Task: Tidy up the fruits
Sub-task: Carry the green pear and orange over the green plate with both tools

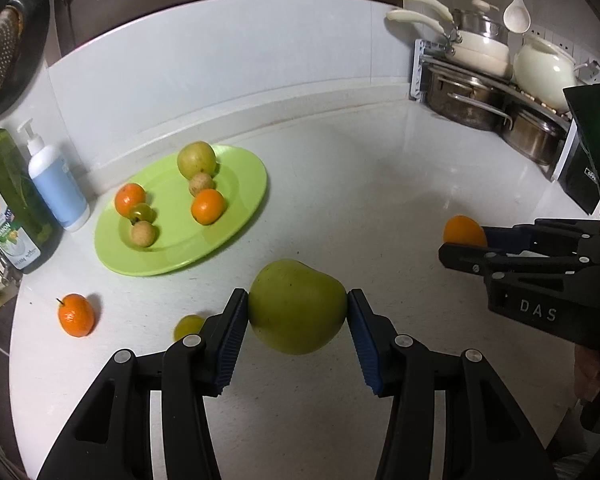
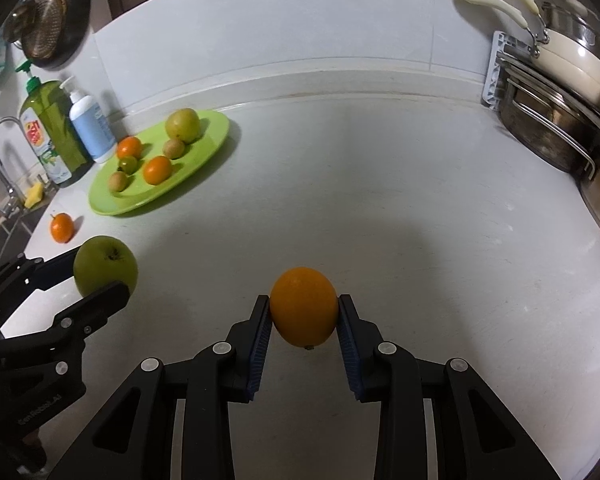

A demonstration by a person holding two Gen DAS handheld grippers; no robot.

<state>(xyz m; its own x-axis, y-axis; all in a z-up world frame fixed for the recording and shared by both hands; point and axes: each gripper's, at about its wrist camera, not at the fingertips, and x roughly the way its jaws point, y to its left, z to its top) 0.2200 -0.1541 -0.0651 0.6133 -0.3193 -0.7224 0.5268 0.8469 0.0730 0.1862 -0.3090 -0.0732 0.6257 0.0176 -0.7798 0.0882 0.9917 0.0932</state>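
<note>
Both tools hold fruit: left tool (image 1: 297, 309) grips the green apple (image 1: 296, 306), right tool (image 2: 303, 312) the orange (image 2: 303, 306). Green plate (image 1: 236, 236) lies ahead-left, nearer the left tool.

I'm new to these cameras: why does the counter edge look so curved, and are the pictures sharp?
Fisheye lenses bend it: in both wrist views the countertop bows and the corners go black. Left wrist view: the green apple in the left tongs looks sharp, with soft shadows. Right wrist view: the orange in the right tongs casts a broad shadow.
</note>
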